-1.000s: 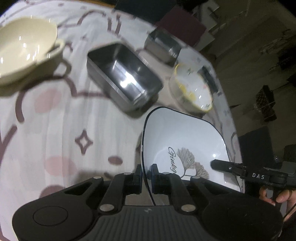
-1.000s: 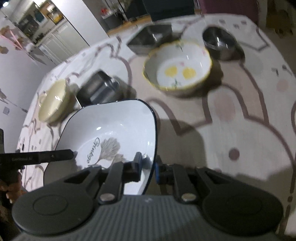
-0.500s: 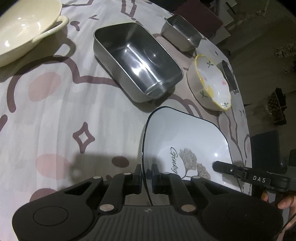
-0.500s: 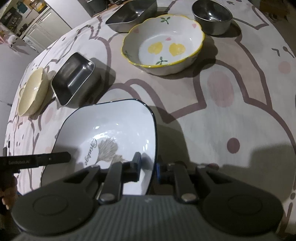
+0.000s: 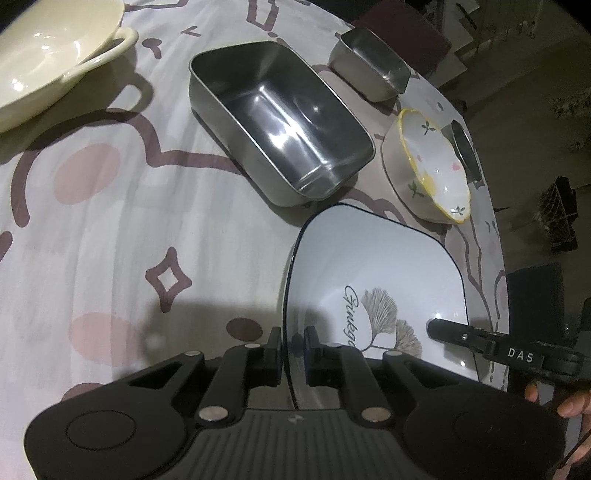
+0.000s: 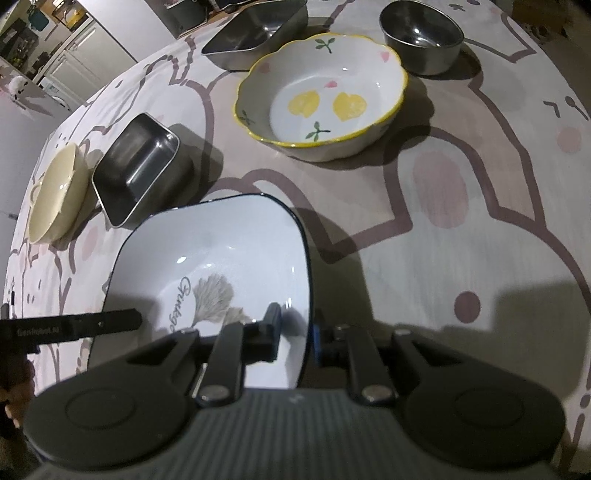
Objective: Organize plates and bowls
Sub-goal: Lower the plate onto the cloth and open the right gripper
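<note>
A white square plate with a dark rim and a ginkgo print (image 5: 373, 266) (image 6: 214, 251) is held above the patterned tablecloth by both grippers. My left gripper (image 5: 293, 349) is shut on its left rim. My right gripper (image 6: 297, 328) is shut on its right rim. A yellow-rimmed floral bowl (image 6: 321, 99) (image 5: 428, 166) sits beyond the plate. A cream handled bowl (image 5: 48, 55) (image 6: 55, 192) sits at the far left.
A large steel rectangular tray (image 5: 277, 136) (image 6: 136, 166) stands just beyond the plate. A second steel tray (image 6: 255, 33) (image 5: 373, 74) and a round steel bowl (image 6: 421, 33) stand at the back. The table edge (image 5: 498, 236) drops off on the right.
Both grippers and the plate have come lower and closer to the tablecloth. The trays and bowls now look larger and nearer in both views.
</note>
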